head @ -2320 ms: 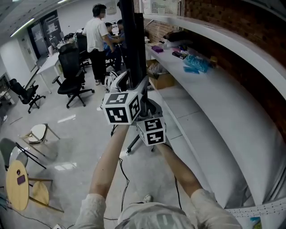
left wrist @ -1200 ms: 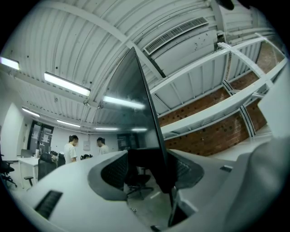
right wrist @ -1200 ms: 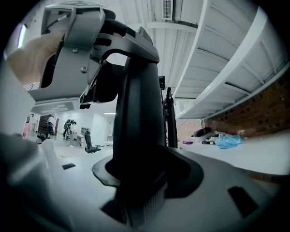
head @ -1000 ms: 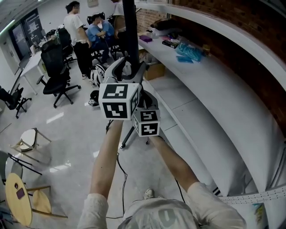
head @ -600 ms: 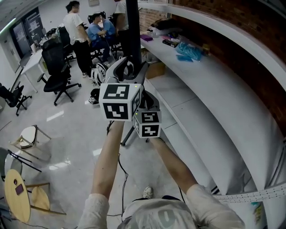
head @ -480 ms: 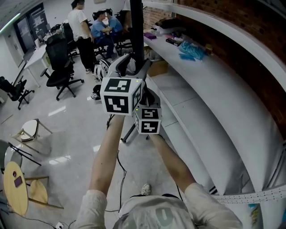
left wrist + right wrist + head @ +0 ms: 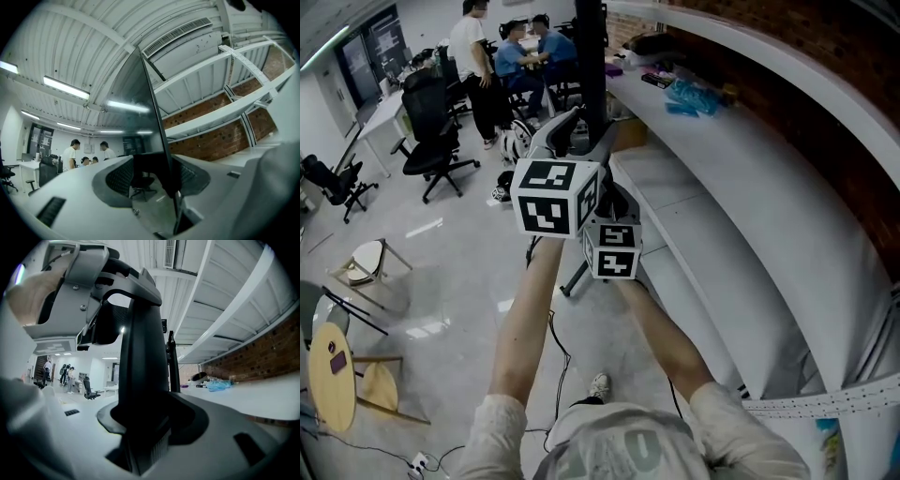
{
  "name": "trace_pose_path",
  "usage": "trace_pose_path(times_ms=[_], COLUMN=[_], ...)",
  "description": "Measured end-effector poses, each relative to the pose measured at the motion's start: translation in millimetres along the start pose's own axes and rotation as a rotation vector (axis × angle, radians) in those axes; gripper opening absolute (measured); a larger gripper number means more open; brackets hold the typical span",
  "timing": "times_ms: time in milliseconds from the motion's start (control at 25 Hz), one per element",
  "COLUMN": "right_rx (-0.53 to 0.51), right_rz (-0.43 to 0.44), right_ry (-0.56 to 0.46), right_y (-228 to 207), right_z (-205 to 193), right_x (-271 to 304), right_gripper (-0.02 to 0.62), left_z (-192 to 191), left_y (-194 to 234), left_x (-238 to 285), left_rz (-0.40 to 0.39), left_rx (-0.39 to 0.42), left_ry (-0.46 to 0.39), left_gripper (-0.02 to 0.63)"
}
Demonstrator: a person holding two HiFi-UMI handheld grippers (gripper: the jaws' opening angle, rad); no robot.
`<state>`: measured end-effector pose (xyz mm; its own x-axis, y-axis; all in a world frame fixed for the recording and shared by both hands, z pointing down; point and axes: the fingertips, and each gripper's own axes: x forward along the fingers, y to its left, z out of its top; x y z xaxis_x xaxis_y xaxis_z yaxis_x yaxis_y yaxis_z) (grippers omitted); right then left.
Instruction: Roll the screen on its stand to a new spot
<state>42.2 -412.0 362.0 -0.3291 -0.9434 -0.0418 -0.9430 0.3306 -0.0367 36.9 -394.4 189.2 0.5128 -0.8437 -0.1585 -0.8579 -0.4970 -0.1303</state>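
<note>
The head view looks steeply down, while both gripper views (very close) face the same black post (image 7: 592, 66).

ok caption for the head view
The left gripper and right gripper on the black stand, right jaws just closing round it, white counter alongside

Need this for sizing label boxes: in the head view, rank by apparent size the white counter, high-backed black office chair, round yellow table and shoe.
Largest: white counter.
Then: high-backed black office chair and round yellow table, too alike to rank.
Smallest: shoe.
</note>
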Motion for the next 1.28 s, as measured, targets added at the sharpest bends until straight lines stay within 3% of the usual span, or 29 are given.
trace_pose_path(times_ms=[1280], right_rx=[0.035], right_rz=[-0.009], right_ry=[-0.019], right_y=[-67.7], right_z=[8.2], right_x=[-156.0], right_gripper=[0.201], left_z=[29.5], left_y=[-162.2], left_x=[-48.3], left_rz=[-0.027], left_rx=[0.022], left_ry=[-0.076], left_gripper=[0.250])
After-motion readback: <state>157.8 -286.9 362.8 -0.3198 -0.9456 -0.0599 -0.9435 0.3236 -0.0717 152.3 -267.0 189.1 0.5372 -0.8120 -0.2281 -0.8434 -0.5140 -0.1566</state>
